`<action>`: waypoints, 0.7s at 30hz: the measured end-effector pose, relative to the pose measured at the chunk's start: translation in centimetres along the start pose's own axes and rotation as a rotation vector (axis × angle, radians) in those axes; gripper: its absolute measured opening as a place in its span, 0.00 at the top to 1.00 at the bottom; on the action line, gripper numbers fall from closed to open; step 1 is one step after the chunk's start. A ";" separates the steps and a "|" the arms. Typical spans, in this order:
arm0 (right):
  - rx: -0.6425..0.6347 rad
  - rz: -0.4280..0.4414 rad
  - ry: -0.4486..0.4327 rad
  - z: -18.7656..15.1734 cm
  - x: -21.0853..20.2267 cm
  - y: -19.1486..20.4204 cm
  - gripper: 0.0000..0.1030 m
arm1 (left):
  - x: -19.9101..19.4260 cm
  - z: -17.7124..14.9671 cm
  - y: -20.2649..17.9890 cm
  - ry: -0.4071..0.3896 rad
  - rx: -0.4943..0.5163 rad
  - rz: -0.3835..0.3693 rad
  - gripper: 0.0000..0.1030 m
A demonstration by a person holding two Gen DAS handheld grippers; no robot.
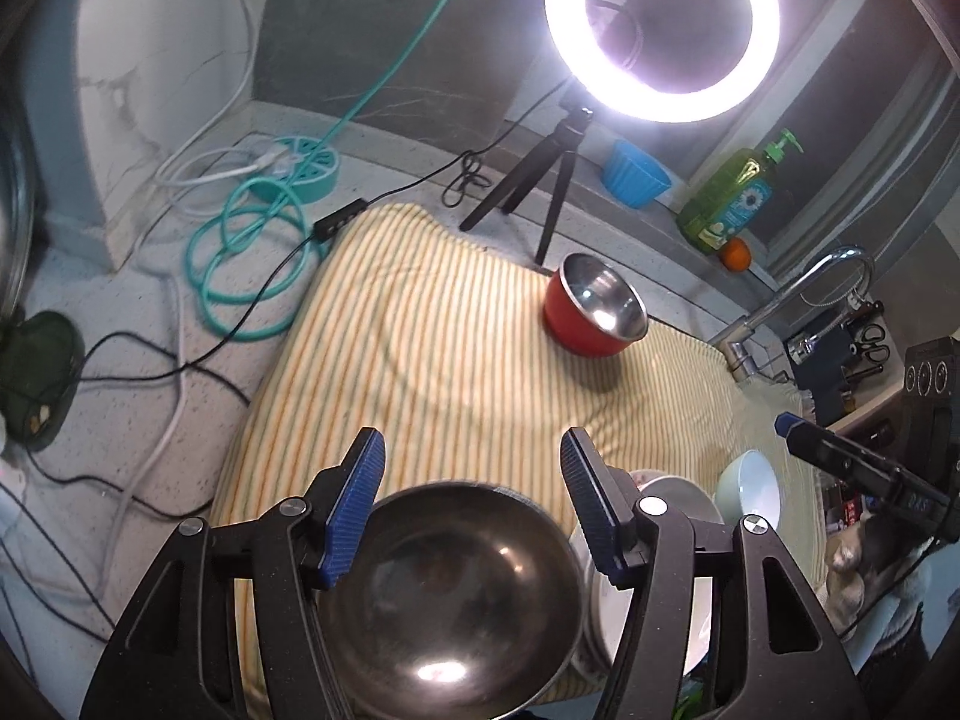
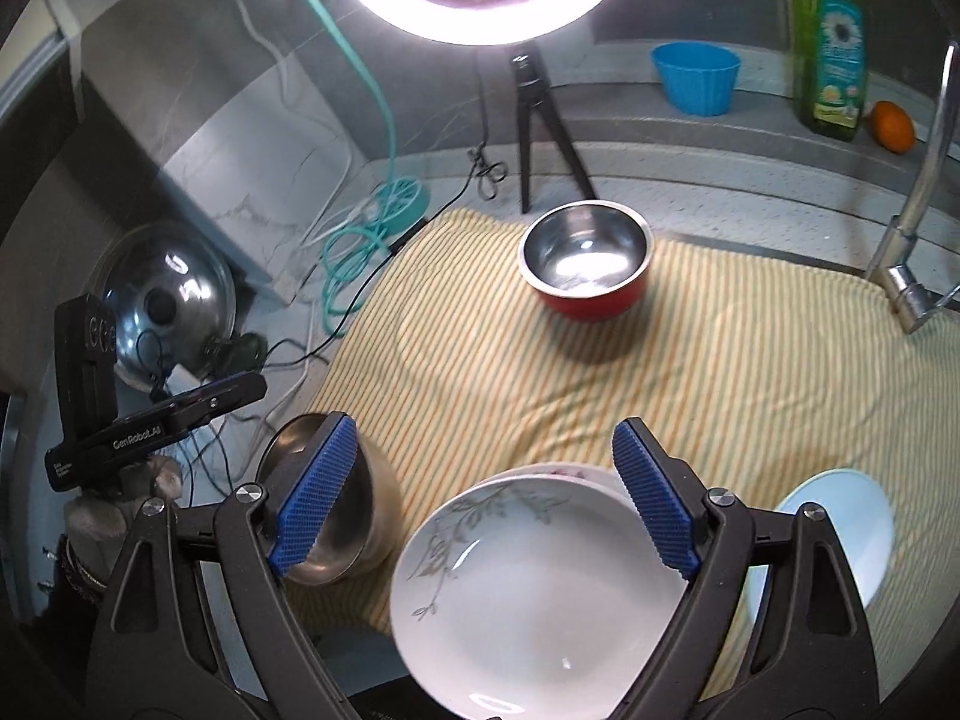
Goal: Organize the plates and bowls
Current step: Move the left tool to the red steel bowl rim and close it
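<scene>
A red bowl with a steel inside [image 1: 596,305] [image 2: 585,258] stands at the far side of the striped yellow cloth [image 1: 432,348] [image 2: 750,372]. My left gripper [image 1: 474,492] is open, hovering over a plain steel bowl [image 1: 462,594] at the cloth's near edge; that bowl shows in the right wrist view [image 2: 327,498]. My right gripper [image 2: 486,492] is open above a white plate with a leaf pattern [image 2: 528,594], stacked on another plate. A pale blue bowl [image 2: 840,534] [image 1: 753,486] sits to the right of the plates.
A lit ring light on a tripod [image 1: 660,24] [image 2: 540,138] stands behind the cloth. A coiled teal hose [image 1: 252,264] and cables lie on the counter at left. A blue cup [image 2: 696,78], soap bottle [image 2: 831,42], orange [image 2: 894,126] and faucet [image 2: 924,180] line the back right. A steel lid [image 2: 162,312] leans at left.
</scene>
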State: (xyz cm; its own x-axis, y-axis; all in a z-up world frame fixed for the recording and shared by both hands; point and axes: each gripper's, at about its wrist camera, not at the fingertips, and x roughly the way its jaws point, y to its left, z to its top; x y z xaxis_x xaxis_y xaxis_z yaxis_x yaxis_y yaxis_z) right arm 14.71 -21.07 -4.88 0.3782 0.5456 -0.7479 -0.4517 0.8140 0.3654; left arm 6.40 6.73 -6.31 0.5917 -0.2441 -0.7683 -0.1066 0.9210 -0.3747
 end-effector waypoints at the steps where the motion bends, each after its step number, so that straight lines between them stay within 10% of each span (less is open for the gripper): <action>1: 0.010 -0.006 -0.009 0.4 -0.2 -0.6 0.13 | 0.2 0.4 -0.4 0.000 0.008 -0.008 0.41; 21: 0.194 0.040 0.033 6.2 6.5 -8.9 0.17 | 9.9 7.4 -5.4 0.100 0.077 -0.097 0.50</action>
State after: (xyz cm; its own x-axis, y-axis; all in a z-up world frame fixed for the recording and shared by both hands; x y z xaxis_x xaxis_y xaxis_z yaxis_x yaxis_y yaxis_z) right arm 26.18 -23.48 -9.57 0.3345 0.5741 -0.7473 -0.3001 0.8166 0.4930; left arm 18.77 1.59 -8.08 0.5137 -0.3585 -0.7795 0.0114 0.9113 -0.4116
